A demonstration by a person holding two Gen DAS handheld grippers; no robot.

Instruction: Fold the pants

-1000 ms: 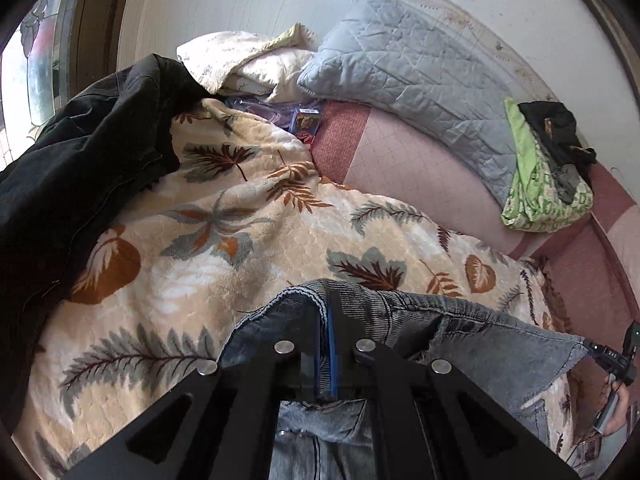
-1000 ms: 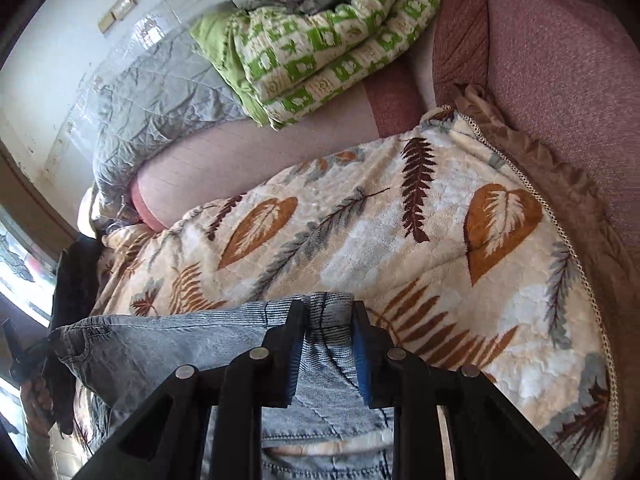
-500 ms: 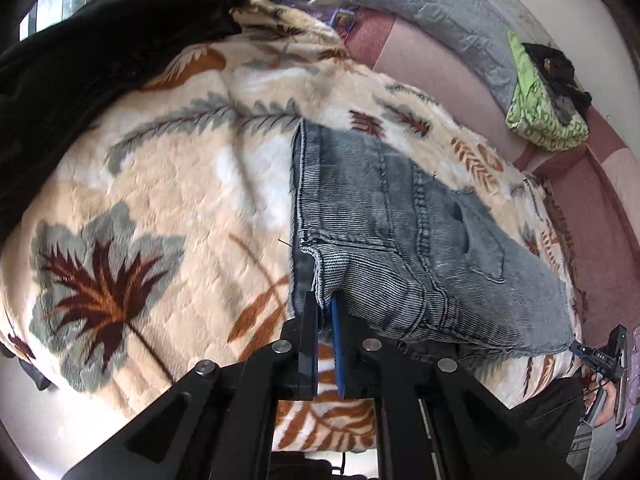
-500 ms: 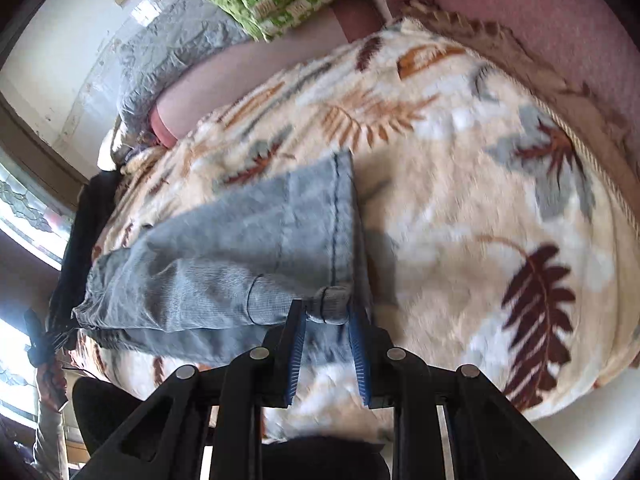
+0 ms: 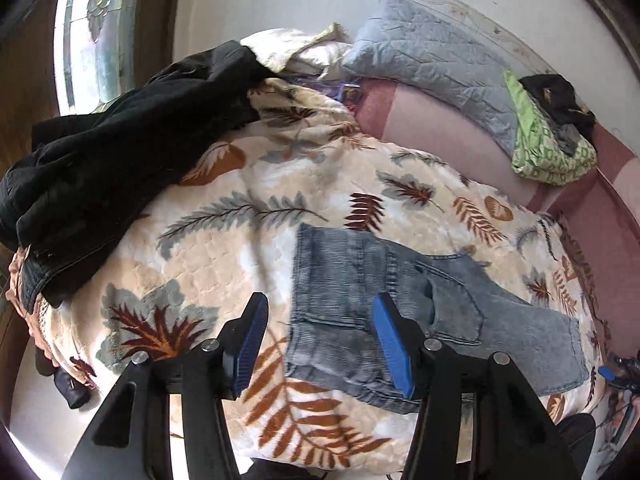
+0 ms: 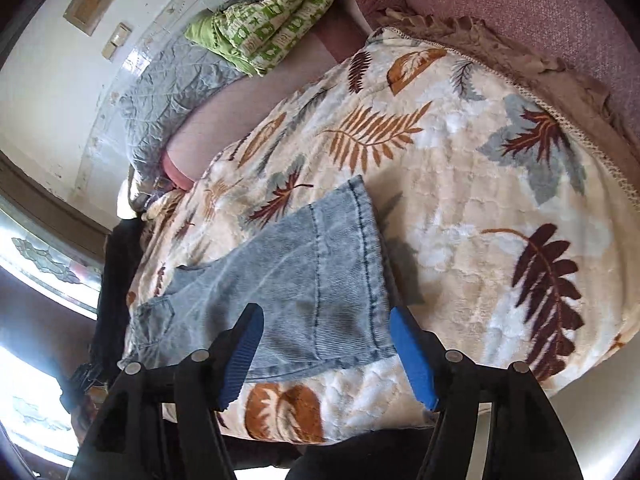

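Grey-blue denim pants (image 5: 400, 312) lie folded flat on a leaf-patterned blanket (image 5: 224, 240) near the bed's front edge. A back pocket shows on top. My left gripper (image 5: 320, 344) is open and empty, above the pants' left end. In the right wrist view the pants (image 6: 296, 292) lie with the hem end toward me. My right gripper (image 6: 328, 352) is open and empty, above that end. Neither gripper touches the cloth.
A black garment (image 5: 112, 160) is heaped at the blanket's left. A grey quilted pillow (image 5: 432, 68) and a green patterned bundle (image 5: 548, 148) lie at the back against the wall. A pink mattress (image 6: 520, 8) borders the blanket. The bed edge drops off just below the grippers.
Both grippers were shut on the pants' ends, carried them down toward the front edge, then opened and let go. The pants now rest flat, folded.
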